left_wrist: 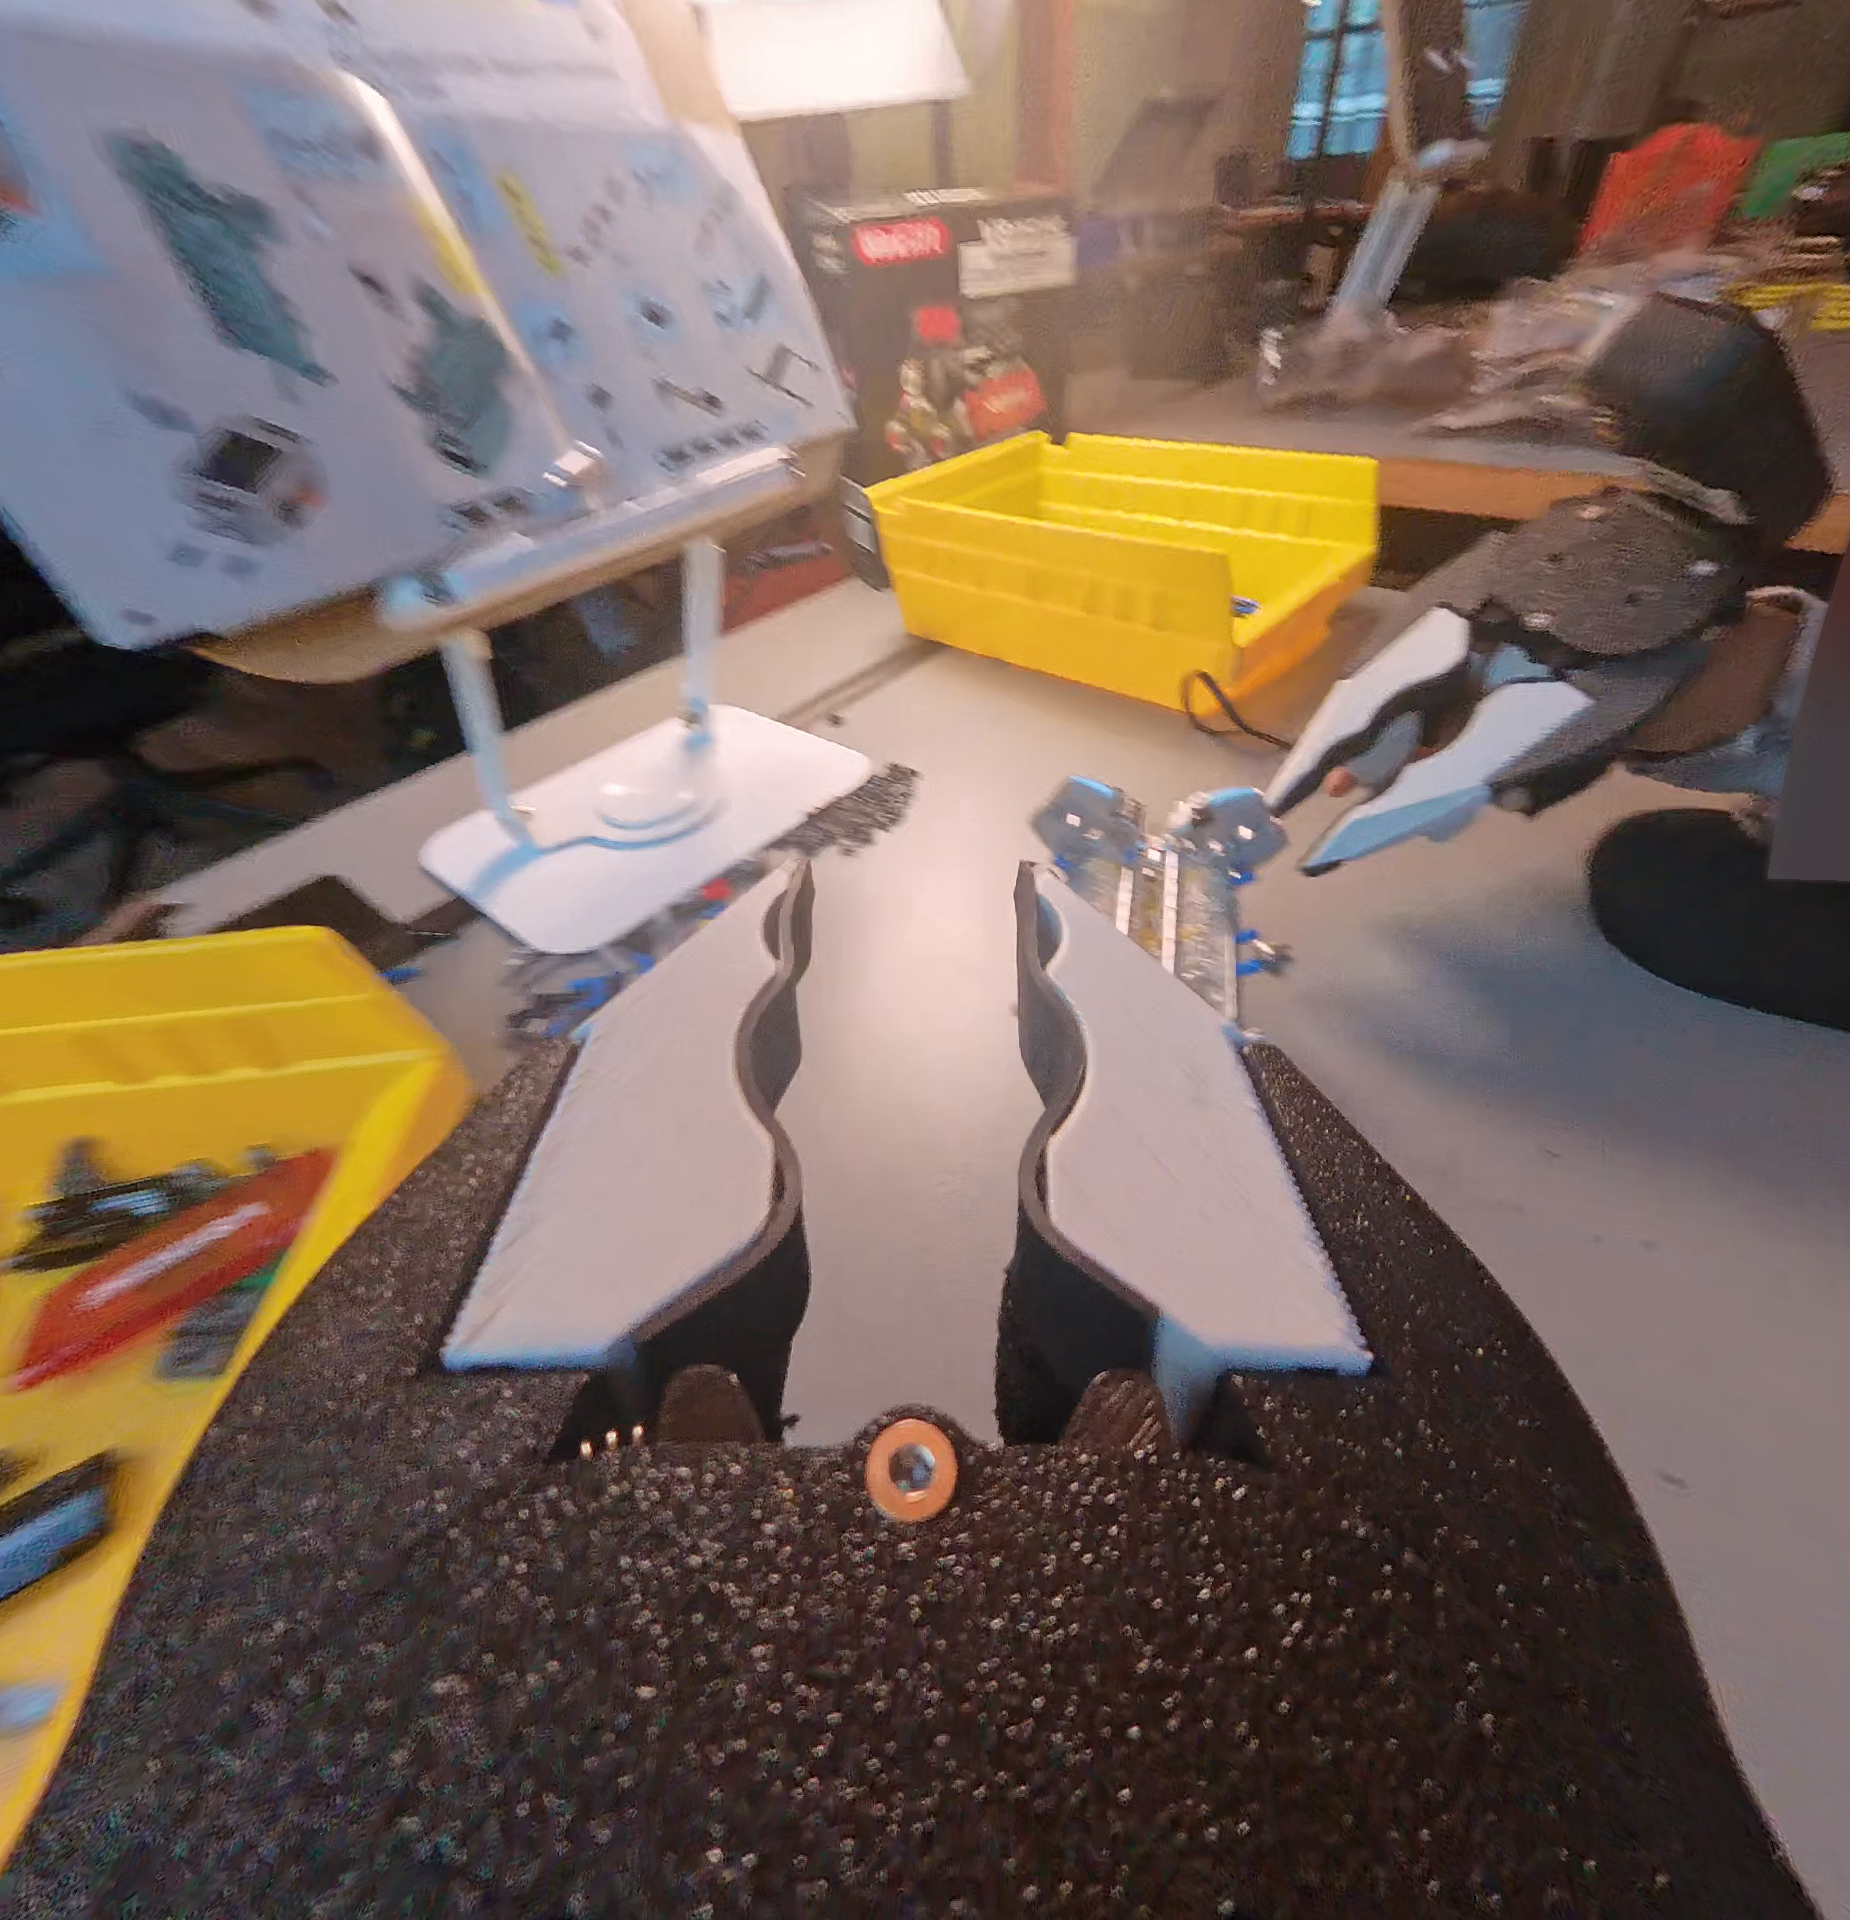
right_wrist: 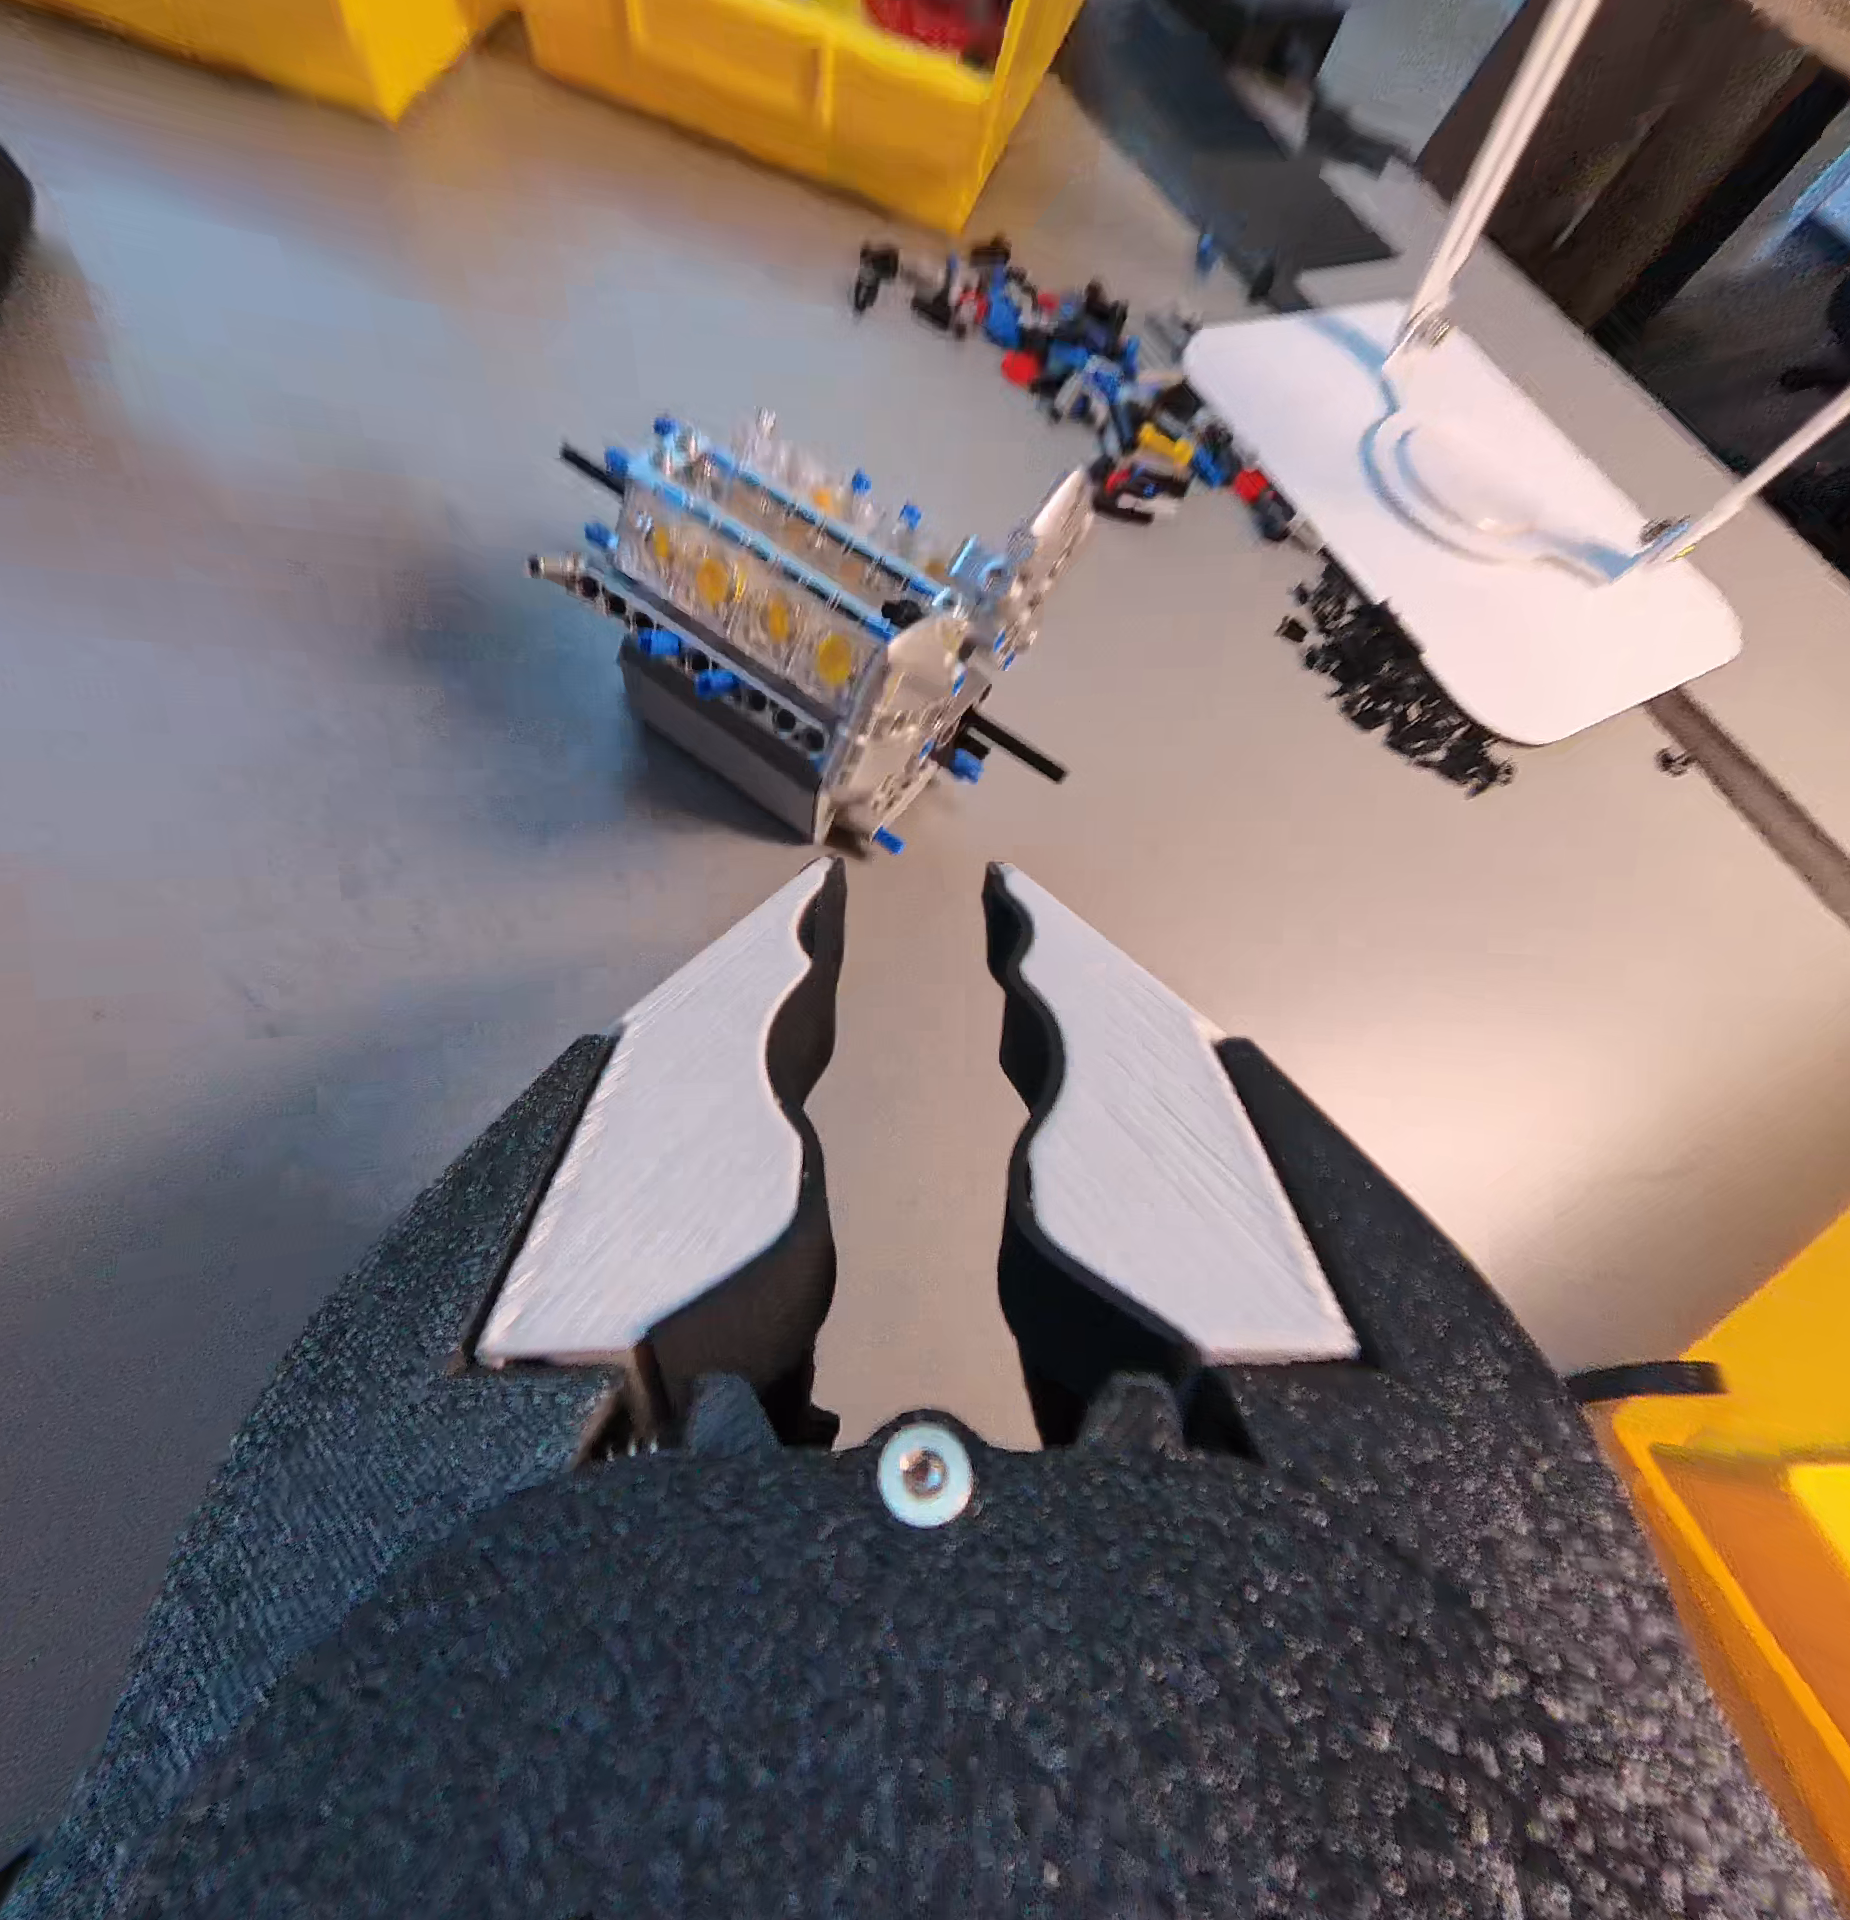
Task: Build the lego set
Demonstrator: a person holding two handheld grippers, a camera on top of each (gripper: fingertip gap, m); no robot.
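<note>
1. Near left: open yellow plastic bin (left_wrist: 173,1039) holding printed packets, well apart from both grippers
2. Far left: printed instruction booklet (left_wrist: 381,312) propped open on a white metal stand (left_wrist: 692,821), its flat base resting on the grey table (left_wrist: 1420,1143)
3. Around the stand base: a scatter of small blue, black and red plastic building pieces (right_wrist: 1087,343) and a heap of tiny black pins (right_wrist: 1388,665), all lying loose and joined to nothing
4. Centre: left gripper (left_wrist: 910,883) with grey fingers spread wide, bare table showing between them, holding nothing, tips low and near the model's left side
5. Far centre: second yellow plastic bin (left_wrist: 1108,561), its contents mostly hidden
6. Just right of centre: grey, clear and blue brick-built engine block model (right_wrist: 796,623) standing on the table, gripped by nothing; rows of clear cylinders with yellow discs already in place, black axles poking out at both ends; judged partly built, given the loose parts beside the stand
7. Right: right gripper (right_wrist: 913,873) parted and empty, tips just short of the model's near end, not touching
</note>
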